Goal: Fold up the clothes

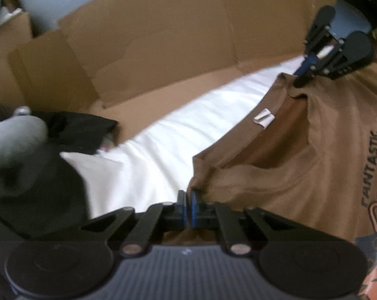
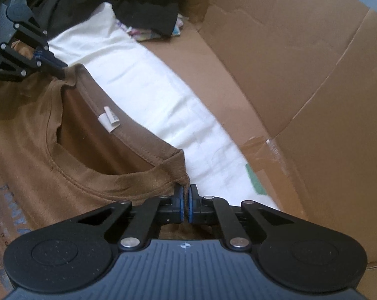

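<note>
Brown T-shirt (image 2: 71, 155) (white neck tag (image 2: 109, 119) showing) on white sheet (image 2: 163, 95), left hand-held gripper (image 1: 188, 195) and right hand-held gripper (image 2: 185, 193) each clamped on a shoulder, cardboard wall (image 2: 300, 62) beyond.

Left gripper (image 1: 188, 208) is seen at 6 o'clock of its own wrist view, angled steeply downward, jaws drawn together and pinched on brown fabric. Right gripper (image 2: 185, 206) is likewise placed at 6 o'clock in its own view, pitched down, jaws clamped with a fold of the same fabric caught between the blue pads (image 2: 180, 203). Each gripper is also caught in the other's view, toward 2 o'clock and 10 o'clock, tips closed.
</note>
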`<state>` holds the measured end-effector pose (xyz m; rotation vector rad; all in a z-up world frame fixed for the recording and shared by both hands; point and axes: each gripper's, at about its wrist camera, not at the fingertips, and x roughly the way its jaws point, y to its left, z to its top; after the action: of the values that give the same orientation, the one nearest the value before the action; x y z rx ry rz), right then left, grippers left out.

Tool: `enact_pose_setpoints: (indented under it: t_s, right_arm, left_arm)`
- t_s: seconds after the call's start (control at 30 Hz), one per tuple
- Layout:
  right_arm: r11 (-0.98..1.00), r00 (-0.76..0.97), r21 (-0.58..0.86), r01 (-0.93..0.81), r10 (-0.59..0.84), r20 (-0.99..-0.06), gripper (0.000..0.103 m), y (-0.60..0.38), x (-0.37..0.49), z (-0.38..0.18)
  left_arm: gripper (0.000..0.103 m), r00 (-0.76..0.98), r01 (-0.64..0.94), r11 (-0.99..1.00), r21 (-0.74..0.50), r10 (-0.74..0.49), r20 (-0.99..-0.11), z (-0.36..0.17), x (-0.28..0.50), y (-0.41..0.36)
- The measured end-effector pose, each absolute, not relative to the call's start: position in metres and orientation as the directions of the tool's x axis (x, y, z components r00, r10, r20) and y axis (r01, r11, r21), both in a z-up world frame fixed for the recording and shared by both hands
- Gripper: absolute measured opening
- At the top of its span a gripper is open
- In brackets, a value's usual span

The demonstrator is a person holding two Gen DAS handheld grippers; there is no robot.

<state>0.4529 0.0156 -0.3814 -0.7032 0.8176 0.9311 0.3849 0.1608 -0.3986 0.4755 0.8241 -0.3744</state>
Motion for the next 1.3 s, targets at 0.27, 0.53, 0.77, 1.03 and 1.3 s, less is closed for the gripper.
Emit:
enact_pose_setpoints:
  t_s: [0.27, 0.53, 0.77, 1.03, 1.3]
  right_arm:
    - [0.475, 0.436, -0.225, -0.851, 0.398, -0.807, 0.001, 0.028, 0.46, -0.372]
    - [0.576, 0.413, -0.149, -0.804, 0.36, -0.837, 0.01, 0.036, 0.477, -0.388]
    - [0.622, 0.436, -0.103, -0.776, 0.411, -0.801, 0.036, -0.006, 0.477, -0.344]
    - [0.7, 0.495, -0.092, -0.708, 0.398, -0.773, 0.036, -0.081, 0.465, -0.296]
    - [0.812, 0.56, -0.094, -0.576, 0.309, -0.769, 0.036, -0.168, 0.432, -0.286]
  left_arm:
    - [0.003, 0.646, 0.433, 0.852, 0.295, -0.065, -0.76, -0.396, 0.405, 0.163]
    - [0.011, 0.581, 0.362, 0.917, 0.17, -0.079, -0.81, -0.406, 0.424, 0.174]
    - [0.031, 0.623, 0.297, 0.948, 0.115, -0.102, -0.776, -0.382, 0.412, 0.182]
    - [0.038, 0.664, 0.329, 0.938, 0.108, -0.148, -0.733, -0.357, 0.406, 0.144]
    - [0.052, 0.683, 0.413, 0.908, 0.065, -0.262, -0.682, -0.335, 0.41, 0.097]
